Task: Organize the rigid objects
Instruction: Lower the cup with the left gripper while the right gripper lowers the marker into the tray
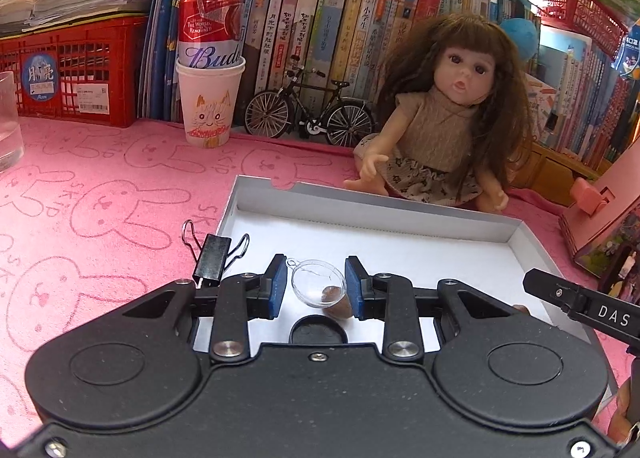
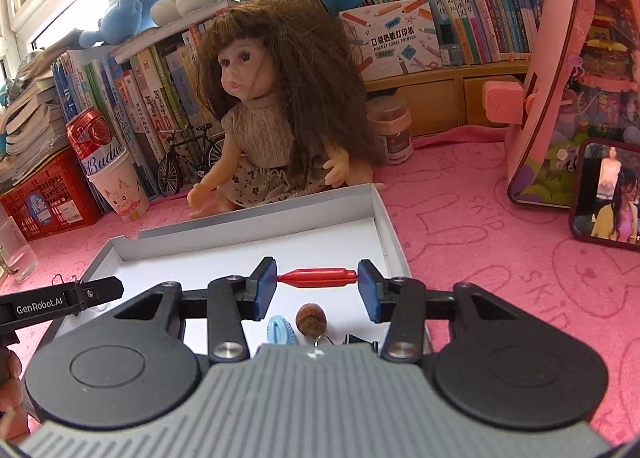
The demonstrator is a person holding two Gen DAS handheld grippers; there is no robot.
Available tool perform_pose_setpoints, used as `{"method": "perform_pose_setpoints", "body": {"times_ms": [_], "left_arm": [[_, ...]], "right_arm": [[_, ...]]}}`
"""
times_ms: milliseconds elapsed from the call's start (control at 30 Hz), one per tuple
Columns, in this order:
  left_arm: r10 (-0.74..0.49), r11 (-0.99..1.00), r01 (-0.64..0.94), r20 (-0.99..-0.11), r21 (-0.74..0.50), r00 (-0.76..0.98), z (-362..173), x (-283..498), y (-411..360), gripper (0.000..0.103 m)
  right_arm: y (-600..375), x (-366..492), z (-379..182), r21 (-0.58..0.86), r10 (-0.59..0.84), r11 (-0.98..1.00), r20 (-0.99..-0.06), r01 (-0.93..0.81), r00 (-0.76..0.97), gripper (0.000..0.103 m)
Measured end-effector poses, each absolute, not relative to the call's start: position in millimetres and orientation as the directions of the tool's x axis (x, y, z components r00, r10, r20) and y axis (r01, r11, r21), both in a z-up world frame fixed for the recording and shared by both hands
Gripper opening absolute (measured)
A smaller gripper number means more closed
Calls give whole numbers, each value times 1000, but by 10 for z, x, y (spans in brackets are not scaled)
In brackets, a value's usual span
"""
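My left gripper has its two blue pads pressed on a little clear round cup, and it hangs over the white box. A brown nut lies in the box just under the cup. My right gripper is squeezed on a red stick, end to end, over the same box. A blue clip lies beside the nut. A black clip sits on the box's left edge. A doll sits behind the box on the pink cloth.
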State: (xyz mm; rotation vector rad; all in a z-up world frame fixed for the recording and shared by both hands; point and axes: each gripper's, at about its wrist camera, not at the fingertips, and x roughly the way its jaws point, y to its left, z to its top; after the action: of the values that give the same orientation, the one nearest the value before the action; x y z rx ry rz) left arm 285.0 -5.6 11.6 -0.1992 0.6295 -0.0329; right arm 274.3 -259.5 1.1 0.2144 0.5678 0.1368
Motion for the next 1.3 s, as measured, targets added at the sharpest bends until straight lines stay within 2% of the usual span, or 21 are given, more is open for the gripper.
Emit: {"method": "perform_pose_setpoints", "body": {"times_ms": [633,1300], "left_arm": [[-36,994,-36,-608,-105,793,57,2938,-137,30],[-23,993,-54,-619,-105,785,45,2960,-126,30]], "right_arm": [[-2471,2794,-105,159,155,984,-538,-81,829,50],[-2451,2812,-115,138,143,987,-544,-80,827,50]]}}
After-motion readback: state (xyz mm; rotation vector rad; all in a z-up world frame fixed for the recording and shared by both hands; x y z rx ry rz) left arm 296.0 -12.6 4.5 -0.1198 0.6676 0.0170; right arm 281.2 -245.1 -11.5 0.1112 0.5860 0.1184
